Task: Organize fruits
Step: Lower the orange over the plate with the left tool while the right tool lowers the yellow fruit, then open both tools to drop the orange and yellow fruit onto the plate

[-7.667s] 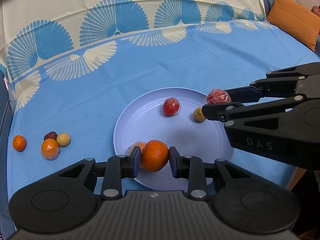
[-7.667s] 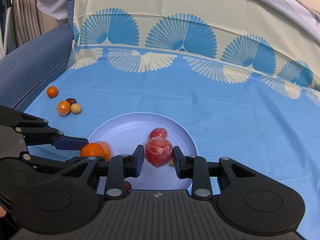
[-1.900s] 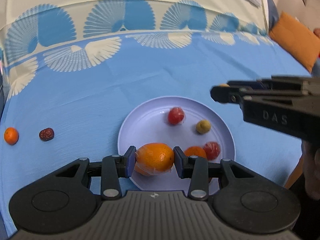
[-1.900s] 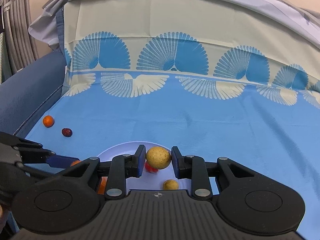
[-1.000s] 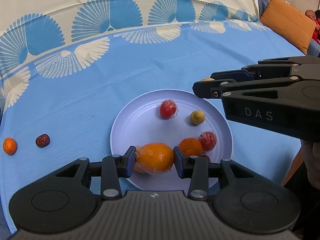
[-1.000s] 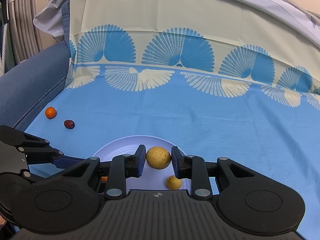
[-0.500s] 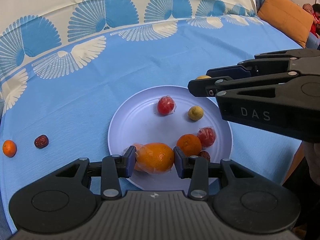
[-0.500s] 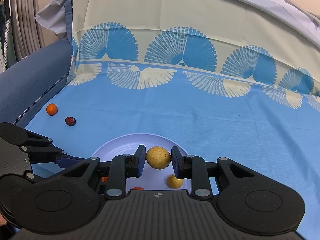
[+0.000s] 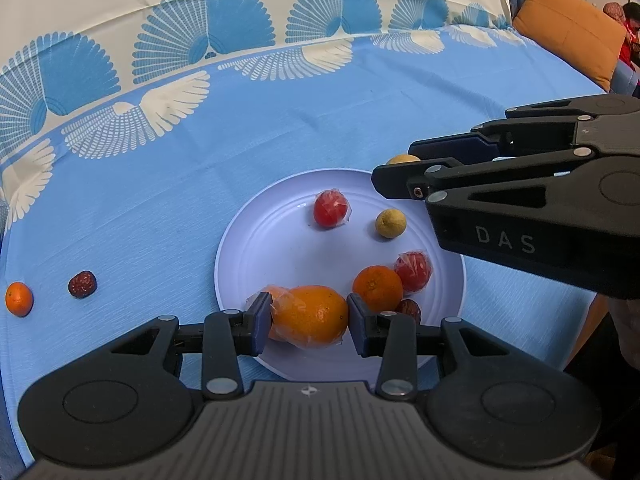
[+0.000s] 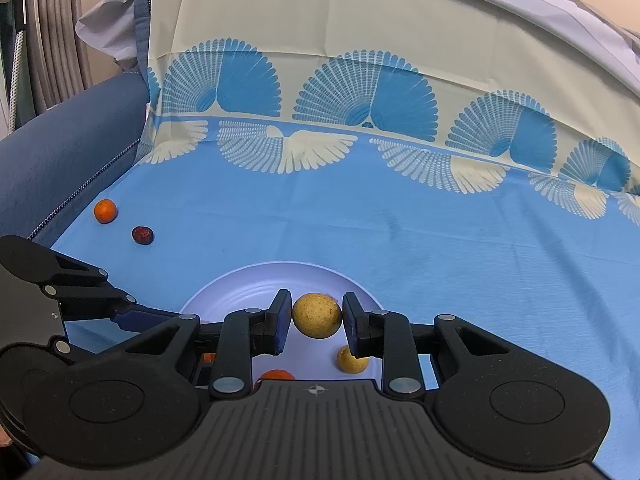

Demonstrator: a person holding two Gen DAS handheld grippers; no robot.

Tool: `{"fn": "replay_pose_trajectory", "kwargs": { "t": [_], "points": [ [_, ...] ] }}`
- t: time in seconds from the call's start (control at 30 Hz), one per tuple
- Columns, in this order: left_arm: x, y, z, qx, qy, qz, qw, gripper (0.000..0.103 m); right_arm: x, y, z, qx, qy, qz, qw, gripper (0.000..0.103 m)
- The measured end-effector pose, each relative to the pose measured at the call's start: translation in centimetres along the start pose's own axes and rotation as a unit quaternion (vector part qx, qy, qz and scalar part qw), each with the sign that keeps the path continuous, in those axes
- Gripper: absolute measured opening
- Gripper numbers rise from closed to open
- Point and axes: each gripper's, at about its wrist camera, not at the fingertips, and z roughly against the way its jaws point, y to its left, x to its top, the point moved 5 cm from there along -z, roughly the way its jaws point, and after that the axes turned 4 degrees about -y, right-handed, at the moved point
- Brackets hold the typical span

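Note:
A pale round plate [image 9: 280,248] lies on the blue cloth. On it lie two wrapped red fruits [image 9: 330,209] [image 9: 414,271], a small yellow fruit [image 9: 390,223], an orange [image 9: 377,288] and a dark date [image 9: 409,310]. My left gripper [image 9: 309,318] is shut on a large wrapped orange [image 9: 310,321] over the plate's near edge. My right gripper [image 10: 316,318] is shut on a round yellow fruit [image 10: 317,315] above the plate [image 10: 256,288]; it also shows in the left wrist view [image 9: 400,178].
A small orange [image 9: 18,299] and a dark date [image 9: 82,284] lie on the cloth at the far left. An orange cushion [image 9: 568,36] sits at the back right. A dark blue sofa arm [image 10: 60,152] borders the cloth on the left.
Both grippers have edged forward over the plate with their fruits still held. Compared with 7.7 s ago, the plate holds more fruit and fewer fruits lie at the left.

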Motion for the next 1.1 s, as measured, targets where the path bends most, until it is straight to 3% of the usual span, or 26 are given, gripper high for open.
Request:
{"fn": "replay_pose_trajectory", "kwargs": {
  "t": [0.37, 0.43, 0.5, 1.1],
  "points": [
    [0.1, 0.1, -0.1, 0.004, 0.002, -0.002, 1.0, 0.048, -0.2, 0.2, -0.2, -0.004, 0.006, 0.002, 1.0, 0.031],
    [0.1, 0.1, -0.1, 0.007, 0.001, -0.004, 1.0, 0.055, -0.4, 0.2, -0.4, -0.005, 0.012, 0.0, 1.0, 0.047],
    [0.2, 0.1, 0.0, 0.009, -0.001, -0.003, 1.0, 0.057, -0.4, 0.1, -0.4, -0.009, 0.012, -0.001, 1.0, 0.051],
    [0.9, 1.7, 0.7, 0.036, -0.022, 0.022, 0.9989, 0.057, -0.4, -0.1, -0.4, -0.025, 0.01, -0.003, 1.0, 0.054]
  ]
}}
